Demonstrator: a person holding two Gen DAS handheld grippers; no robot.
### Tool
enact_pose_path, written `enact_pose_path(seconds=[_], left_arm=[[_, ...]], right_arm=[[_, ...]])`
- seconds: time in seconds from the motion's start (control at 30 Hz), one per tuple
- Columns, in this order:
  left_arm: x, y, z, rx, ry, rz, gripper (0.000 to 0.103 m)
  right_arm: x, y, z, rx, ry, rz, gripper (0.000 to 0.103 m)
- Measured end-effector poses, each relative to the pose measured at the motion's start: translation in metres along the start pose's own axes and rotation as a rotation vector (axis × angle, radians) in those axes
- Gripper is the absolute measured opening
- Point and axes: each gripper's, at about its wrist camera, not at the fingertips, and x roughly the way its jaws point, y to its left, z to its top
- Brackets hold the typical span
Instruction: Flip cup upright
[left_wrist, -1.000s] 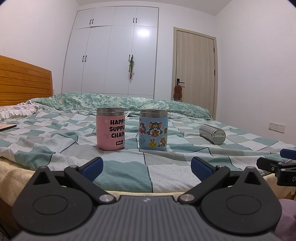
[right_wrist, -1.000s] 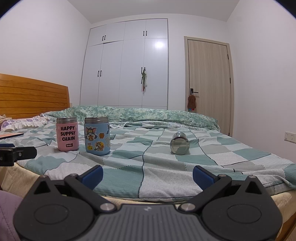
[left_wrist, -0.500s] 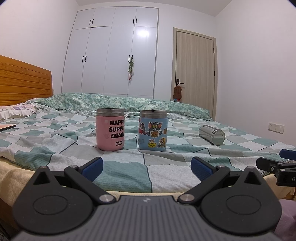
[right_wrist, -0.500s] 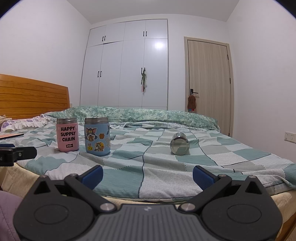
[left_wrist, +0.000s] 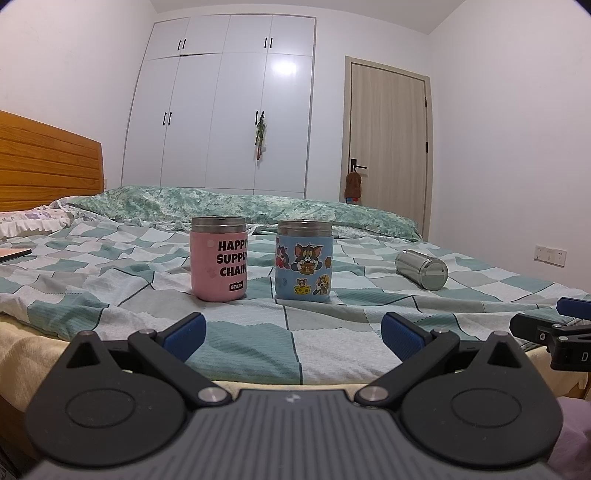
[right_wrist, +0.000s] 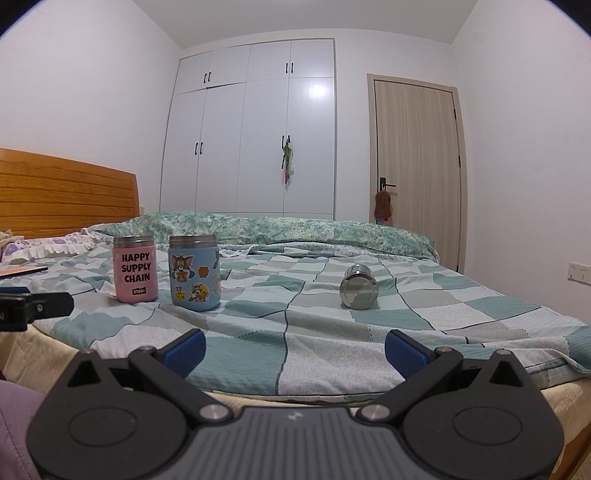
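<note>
Right gripper (right_wrist: 294, 347) spread wide, well short of steel cup (right_wrist: 359, 287) lying sideways on quilt (right_wrist: 325, 354); likely to roll if nudged.

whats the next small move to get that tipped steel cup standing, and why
Probably ease the right claw forward toward the steel cup. It lies on its side on the bed, apart from the upright pink cup and blue cup. Both claws are open and short of it, and it sits nearly straight ahead of the right one.
</note>
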Motion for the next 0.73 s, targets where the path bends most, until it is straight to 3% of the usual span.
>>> enact_pose_path(seconds=[0.73], left_arm=[[0.0009,-0.0026,0.0007,0.017,-0.008,0.0,0.103]], right_arm=[[0.0005,0.0004,0.0005,0.001,-0.003,0.0,0.103]])
